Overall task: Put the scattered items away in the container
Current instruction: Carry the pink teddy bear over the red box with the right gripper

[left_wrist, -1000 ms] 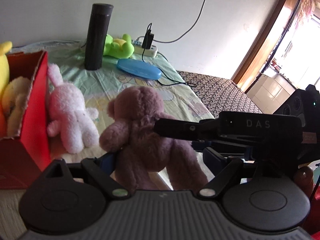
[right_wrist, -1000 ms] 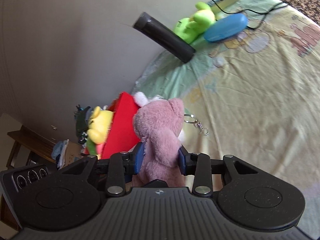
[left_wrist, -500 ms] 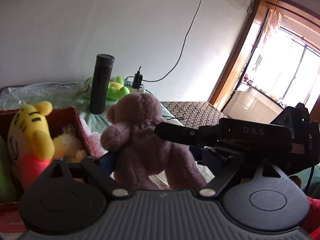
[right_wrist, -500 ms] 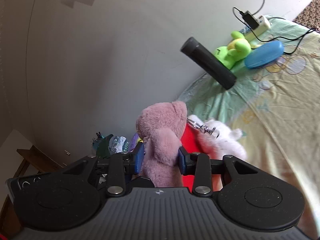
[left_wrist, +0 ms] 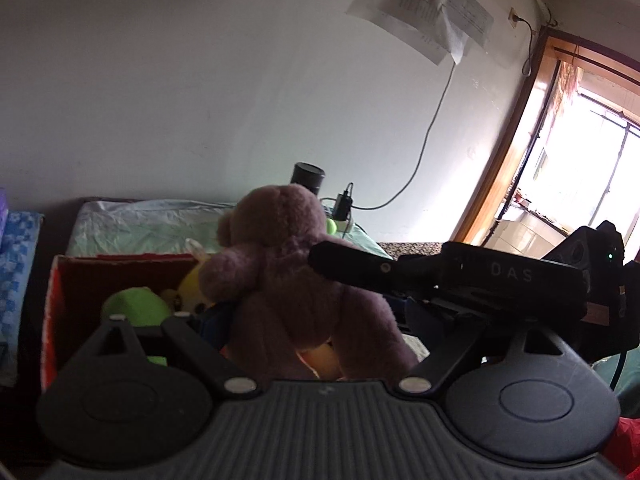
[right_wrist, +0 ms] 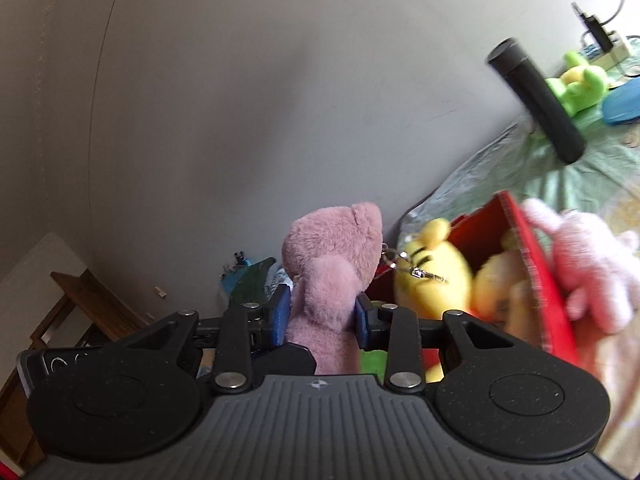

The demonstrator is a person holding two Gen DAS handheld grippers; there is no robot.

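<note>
A mauve teddy bear (left_wrist: pixel 288 264) (right_wrist: pixel 328 276) hangs in the air, held by both grippers at once. My left gripper (left_wrist: pixel 312 312) is shut on its lower body. My right gripper (right_wrist: pixel 322 314) has its blue pads (right_wrist: pixel 280 314) pressed on the bear's middle, and its jaws are closing a little further. In the left wrist view one finger (left_wrist: pixel 360 266) of the right gripper reaches in from the right at the bear's shoulder. The red box (left_wrist: pixel 120 258) (right_wrist: pixel 536 276) lies just below and beyond the bear. It holds a yellow tiger toy (right_wrist: pixel 436 272) and a green toy (left_wrist: pixel 136 308).
A pink rabbit (right_wrist: pixel 592 264) leans against the box's outer wall on the bed. Further back are a black flask (right_wrist: pixel 536 100), a green frog toy (right_wrist: pixel 580 84), a blue case (right_wrist: pixel 624 100) and a power strip with charger (left_wrist: pixel 344 208). A metal key clip (right_wrist: pixel 420 272) dangles from the bear.
Both grippers have carried the bear up and leftward, from over the bed beside the pink rabbit to above the red box. The box's contents have come into view.
</note>
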